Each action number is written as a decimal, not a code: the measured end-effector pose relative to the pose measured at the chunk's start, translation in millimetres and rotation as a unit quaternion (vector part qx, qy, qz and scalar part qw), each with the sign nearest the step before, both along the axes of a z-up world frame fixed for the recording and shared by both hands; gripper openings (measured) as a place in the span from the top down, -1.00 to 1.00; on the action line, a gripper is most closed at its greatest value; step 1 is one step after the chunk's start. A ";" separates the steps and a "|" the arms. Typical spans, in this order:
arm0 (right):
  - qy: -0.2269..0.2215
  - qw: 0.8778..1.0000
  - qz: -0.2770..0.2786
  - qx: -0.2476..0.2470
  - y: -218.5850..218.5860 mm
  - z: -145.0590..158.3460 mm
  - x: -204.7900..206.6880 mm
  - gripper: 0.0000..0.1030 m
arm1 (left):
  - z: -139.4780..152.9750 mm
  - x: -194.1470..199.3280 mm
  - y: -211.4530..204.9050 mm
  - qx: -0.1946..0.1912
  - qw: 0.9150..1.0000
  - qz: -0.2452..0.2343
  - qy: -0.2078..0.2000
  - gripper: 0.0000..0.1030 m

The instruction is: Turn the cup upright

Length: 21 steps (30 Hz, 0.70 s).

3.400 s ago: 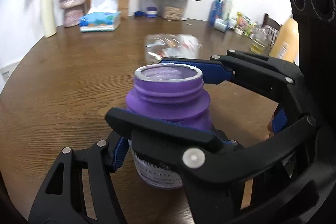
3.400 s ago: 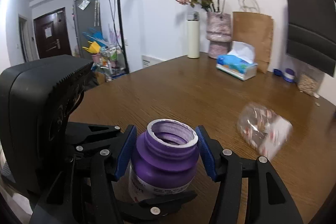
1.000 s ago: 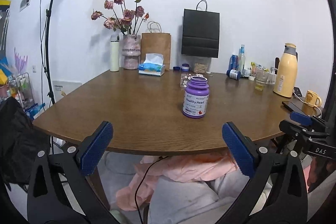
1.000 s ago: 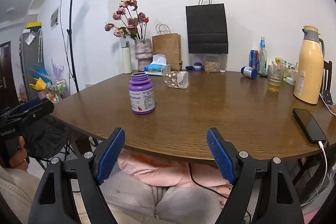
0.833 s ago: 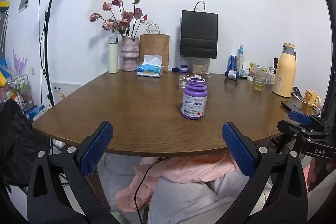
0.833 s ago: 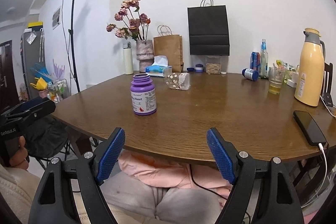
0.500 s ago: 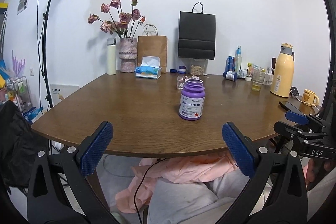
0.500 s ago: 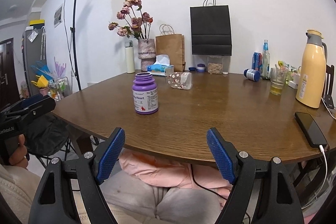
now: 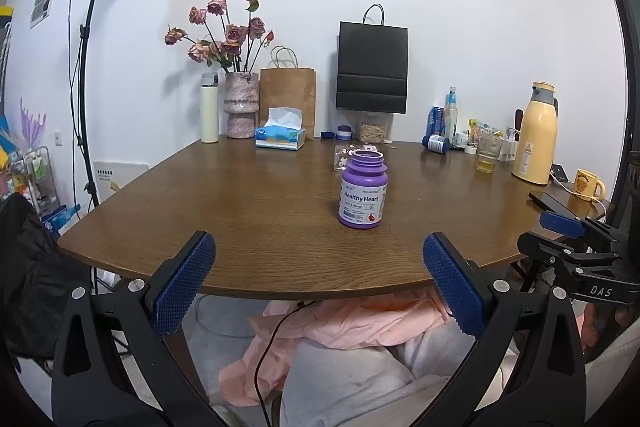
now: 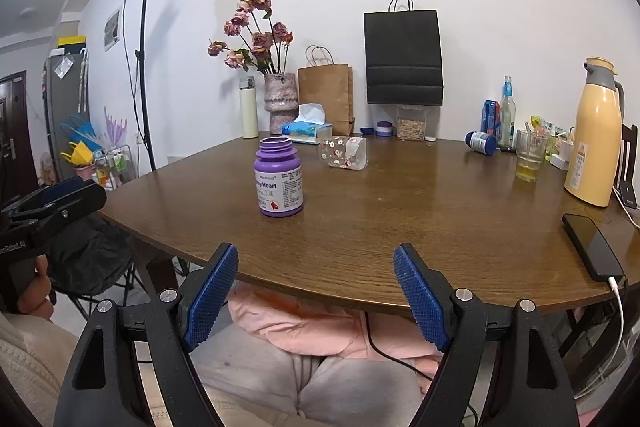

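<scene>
A clear cup with a floral print [image 10: 345, 152] lies on its side on the brown table [image 10: 420, 211], behind a purple open bottle [image 10: 279, 181]. In the left wrist view the cup [image 9: 344, 155] is mostly hidden behind the bottle [image 9: 363, 195]. My left gripper [image 9: 318, 281] is open and empty, held off the table's near edge. My right gripper [image 10: 316, 293] is open and empty, also below the near edge. Each gripper shows in the other's view, the right one [image 9: 576, 227] and the left one [image 10: 52, 205].
At the back stand a flower vase [image 10: 281, 103], a tissue box [image 10: 307, 131], a brown bag [image 10: 325, 95] and a black bag [image 10: 403, 57]. On the right are a glass [image 10: 530, 155], a yellow thermos [image 10: 595, 133], a phone [image 10: 591, 245] and a lying blue bottle [image 10: 481, 142].
Since 3.4 s ago both grippers let go of the purple bottle and drew back off the table. In the last second they have drifted only slightly.
</scene>
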State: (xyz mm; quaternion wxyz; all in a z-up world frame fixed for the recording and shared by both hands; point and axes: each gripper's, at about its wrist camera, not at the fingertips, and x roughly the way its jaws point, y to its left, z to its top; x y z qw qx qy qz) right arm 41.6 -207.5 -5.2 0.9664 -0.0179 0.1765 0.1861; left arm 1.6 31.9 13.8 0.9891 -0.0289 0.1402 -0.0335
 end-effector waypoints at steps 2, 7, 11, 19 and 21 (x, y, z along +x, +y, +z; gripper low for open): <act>-0.001 1.000 0.000 0.000 -0.1 0.2 0.2 -0.64 | -0.1 -0.1 0.6 -0.001 1.000 0.000 0.000 -1.00; -0.002 1.000 0.002 0.001 0.0 0.1 -0.4 -0.64 | -0.5 -0.2 -0.4 0.000 1.000 0.001 0.000 -1.00; 0.000 1.000 0.000 0.004 -0.5 -0.6 -0.1 -0.64 | -0.2 -0.4 -0.4 0.000 1.000 0.000 -0.001 -1.00; 0.000 1.000 0.001 0.003 -0.5 -0.8 0.9 -0.64 | 0.4 0.2 -1.1 0.003 1.000 0.000 -0.005 -1.00; 0.000 1.000 0.001 0.003 -0.5 -0.8 0.7 -0.64 | 0.5 0.5 -0.8 0.003 1.000 0.001 -0.005 -1.00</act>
